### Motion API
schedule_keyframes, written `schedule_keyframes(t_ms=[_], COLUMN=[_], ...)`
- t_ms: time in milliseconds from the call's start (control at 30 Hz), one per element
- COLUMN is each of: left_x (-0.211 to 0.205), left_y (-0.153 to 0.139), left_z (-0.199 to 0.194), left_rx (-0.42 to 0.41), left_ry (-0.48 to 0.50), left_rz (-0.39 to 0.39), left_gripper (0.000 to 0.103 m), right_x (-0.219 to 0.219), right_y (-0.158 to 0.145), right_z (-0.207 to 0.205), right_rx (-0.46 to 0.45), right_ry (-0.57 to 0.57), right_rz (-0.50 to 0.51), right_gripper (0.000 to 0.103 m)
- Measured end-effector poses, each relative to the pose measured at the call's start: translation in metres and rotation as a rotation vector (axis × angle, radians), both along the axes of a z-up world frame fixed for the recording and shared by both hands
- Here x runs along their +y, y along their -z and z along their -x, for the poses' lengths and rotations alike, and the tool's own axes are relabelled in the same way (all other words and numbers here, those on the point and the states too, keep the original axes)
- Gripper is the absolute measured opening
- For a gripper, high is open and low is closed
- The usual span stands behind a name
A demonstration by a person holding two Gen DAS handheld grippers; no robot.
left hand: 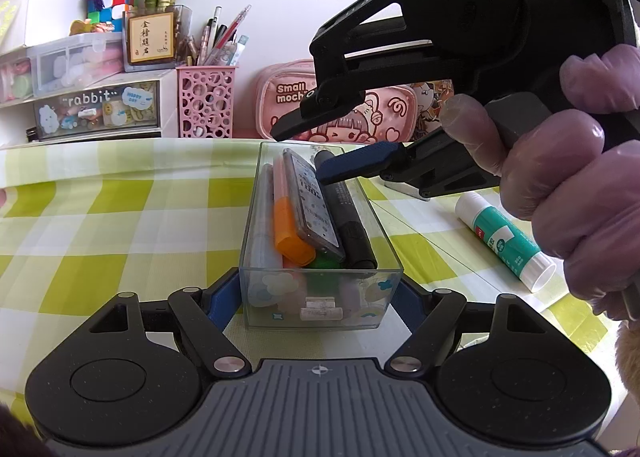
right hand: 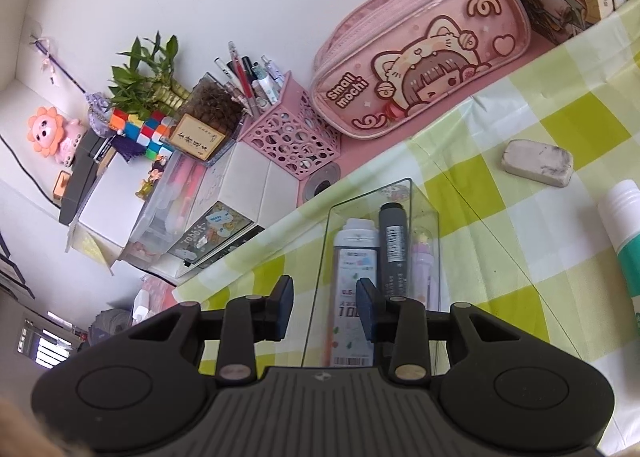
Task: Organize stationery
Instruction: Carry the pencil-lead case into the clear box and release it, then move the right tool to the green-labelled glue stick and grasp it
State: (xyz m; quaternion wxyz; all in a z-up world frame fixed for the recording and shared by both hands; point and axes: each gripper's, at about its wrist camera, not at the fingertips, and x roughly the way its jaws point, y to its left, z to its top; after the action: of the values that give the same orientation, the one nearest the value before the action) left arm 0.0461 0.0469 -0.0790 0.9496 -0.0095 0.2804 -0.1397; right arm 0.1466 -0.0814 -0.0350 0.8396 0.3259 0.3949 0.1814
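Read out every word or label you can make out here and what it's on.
"Small mochi": pink pencil case.
"rabbit": clear drawer box.
"HAPPY DAY": a sticker on that drawer.
"100": flat pack in the clear tray.
Framed calligraphy sign, black marker and glue stick: print unreadable.

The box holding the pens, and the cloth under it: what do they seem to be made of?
Box: probably clear hard plastic, glossy; the pens show through its walls and the edges are crisp.
Cloth: looks like thin, slightly shiny vinyl or coated fabric with printed green checks; creases catch light.
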Motion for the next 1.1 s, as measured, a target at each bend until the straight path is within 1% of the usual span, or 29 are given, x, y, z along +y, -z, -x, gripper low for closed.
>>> schedule_keyframes(t_ms=[300, 467, 667, 767, 800, 833, 1100], left_x=[0.000, 0.000, 0.000, 0.000, -0.001, -0.001, 0.000], left_y=[0.000, 0.000, 0.000, 0.000, 0.001, 0.001, 0.001], left_z=[0.000, 0.000, 0.000, 0.000, 0.000, -0.001, -0.002], left_rx=[0.000, 0.000, 0.002, 0.002, 0.004, 0.007, 0.011], left_ry=[0.000, 0.000, -0.001, 0.000, 0.000, 0.000, 0.000], left_rz=[-0.001, -0.001, -0.001, -0.002, -0.002, -0.002, -0.003], left_gripper=[0.076, 0.076, 0.076, 0.076, 0.076, 0.076, 0.076], right_x=[-0.008, -0.023, -0.045, -0.059, -0.063, -0.068, -0.091], right_y=[-0.006, -0.011, -0.009, -0.009, -0.008, -0.008, -0.008], right_z=[0.005, 0.013, 0.024, 0.032, 0.035, 0.039, 0.066], right_rx=[-0.021, -0.049, -0.057, -0.064, -0.070, -0.077, -0.112], right_ry=[0.010, 0.029, 0.069, 0.094, 0.103, 0.114, 0.208], right_rz=[0.014, 0.031, 0.053, 0.088, 0.101, 0.121, 0.343], right_gripper=[0.059, 0.059, 0.059, 0.061, 0.064, 0.065, 0.068])
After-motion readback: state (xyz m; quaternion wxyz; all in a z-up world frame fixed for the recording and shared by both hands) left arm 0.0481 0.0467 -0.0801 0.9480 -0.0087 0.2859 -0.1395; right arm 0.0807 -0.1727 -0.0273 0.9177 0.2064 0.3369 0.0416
